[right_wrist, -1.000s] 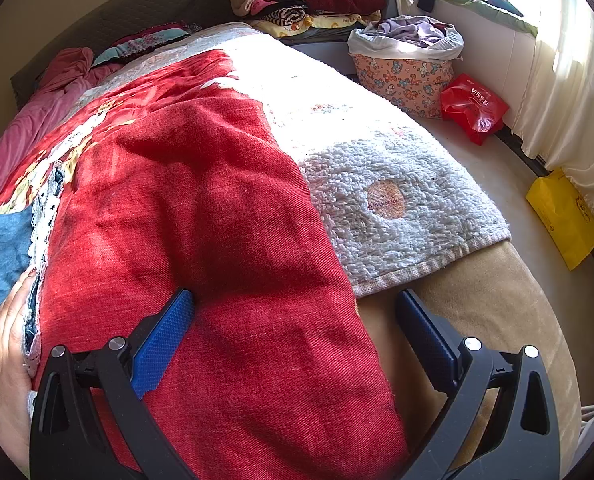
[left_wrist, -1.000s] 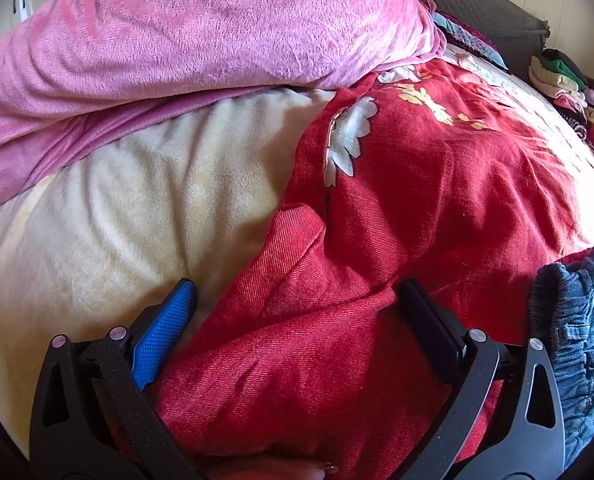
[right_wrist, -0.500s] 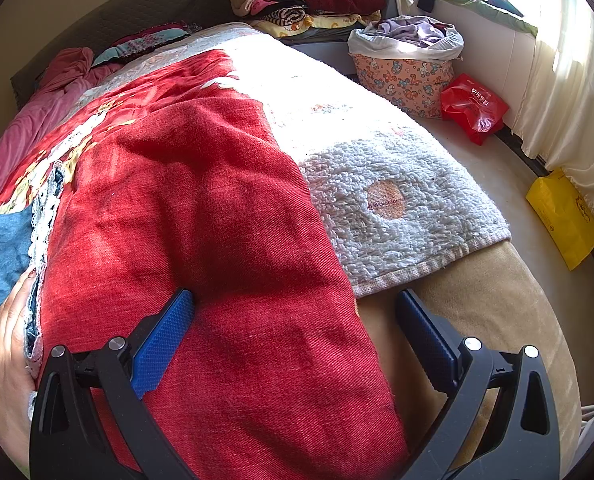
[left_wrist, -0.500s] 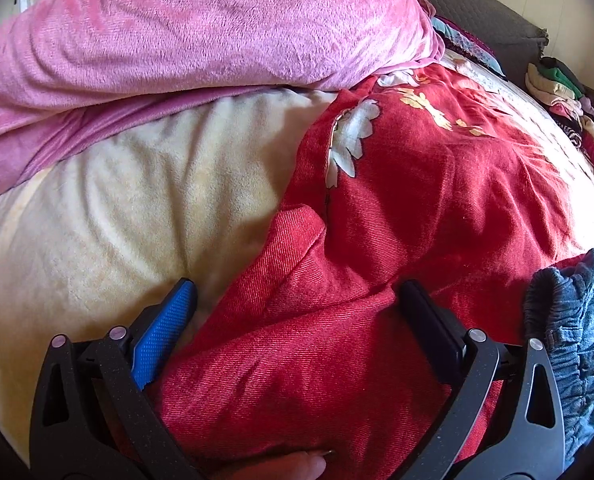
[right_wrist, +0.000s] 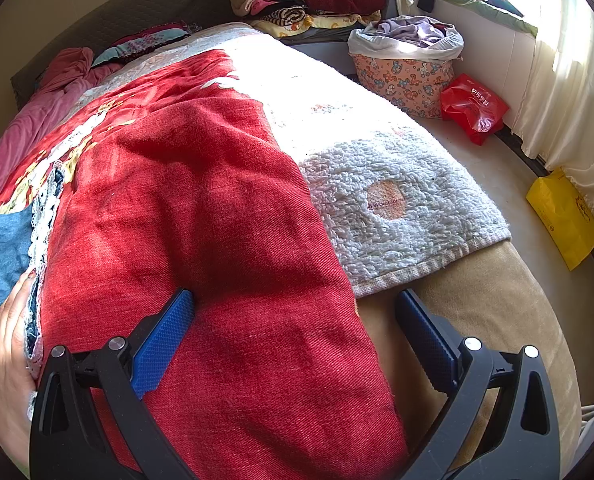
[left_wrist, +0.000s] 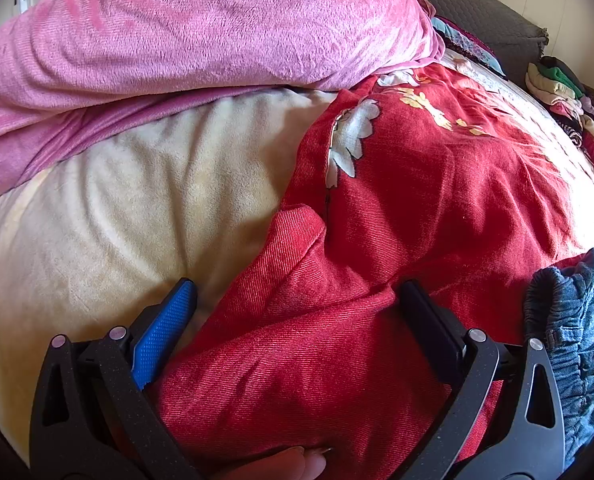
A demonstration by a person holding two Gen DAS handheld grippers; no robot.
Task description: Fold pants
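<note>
The pants are blue denim. In the left wrist view their gathered waistband (left_wrist: pixel 573 344) bunches at the right edge, on a red flowered blanket (left_wrist: pixel 437 184). In the right wrist view the denim (right_wrist: pixel 1 248) lies at the far left under a bare hand (right_wrist: pixel 9 344). My left gripper (left_wrist: pixel 293 300) is open and empty over a fold of the red blanket, left of the pants. My right gripper (right_wrist: pixel 295 308) is open and empty over the red blanket's lower edge (right_wrist: pixel 257 280), right of the pants.
A pink plush blanket (left_wrist: pixel 185 28) is heaped at the back left over a cream sheet (left_wrist: pixel 117 216). A white towel (right_wrist: pixel 397 208) lies on the bed's right side. Folded clothes (right_wrist: pixel 313 0), a laundry basket (right_wrist: pixel 405 60), a red bag (right_wrist: pixel 473 108) and a yellow bag (right_wrist: pixel 565 216) stand beyond.
The left wrist view has drifted slightly, and a fingertip has come further into view at its bottom edge. The right gripper has not moved.
</note>
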